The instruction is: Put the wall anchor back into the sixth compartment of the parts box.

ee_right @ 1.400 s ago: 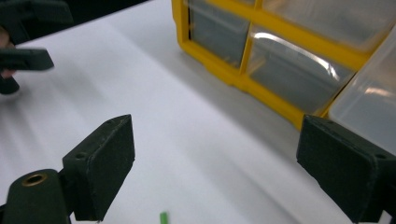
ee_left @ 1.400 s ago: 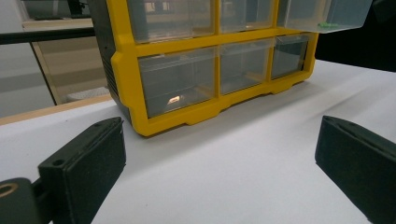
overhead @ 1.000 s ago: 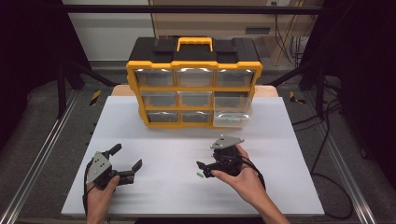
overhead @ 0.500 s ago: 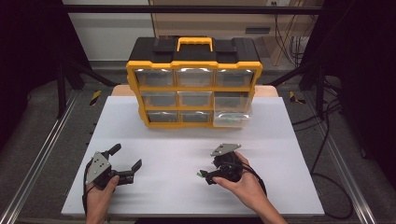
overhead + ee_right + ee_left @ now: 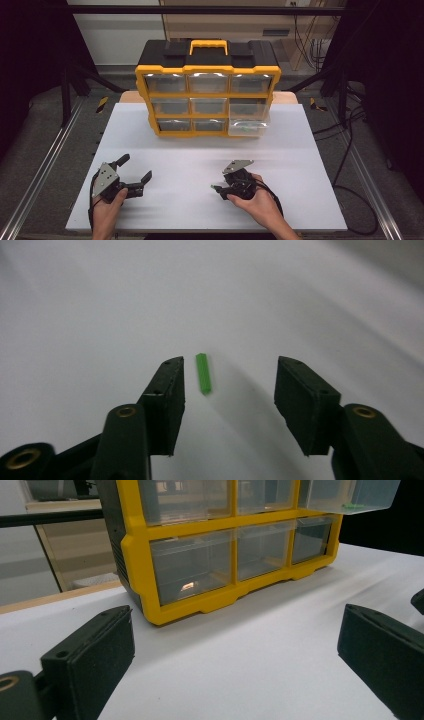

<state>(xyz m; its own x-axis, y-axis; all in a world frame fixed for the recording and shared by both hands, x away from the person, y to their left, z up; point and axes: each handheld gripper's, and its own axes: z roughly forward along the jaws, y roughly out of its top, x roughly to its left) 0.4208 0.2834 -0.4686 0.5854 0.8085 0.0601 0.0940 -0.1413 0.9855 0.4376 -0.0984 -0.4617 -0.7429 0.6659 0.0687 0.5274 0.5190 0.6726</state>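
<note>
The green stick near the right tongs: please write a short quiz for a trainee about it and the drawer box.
1. True or false: the right tongs are shut on the green stick.
2. Which drawer of the yellow organizer is pulled out? A) top left B) bottom right C) middle
3. Fill in: the left tongs are ___ with nothing between them.

Key: 1 false, the stick lies on the white table between open jaws, close to one of them; 2 B; 3 open.

Right gripper (image 5: 227, 390) fingers apart, small green stick (image 5: 203, 373) between them, nearer one finger, white table (image 5: 100, 305)
</note>
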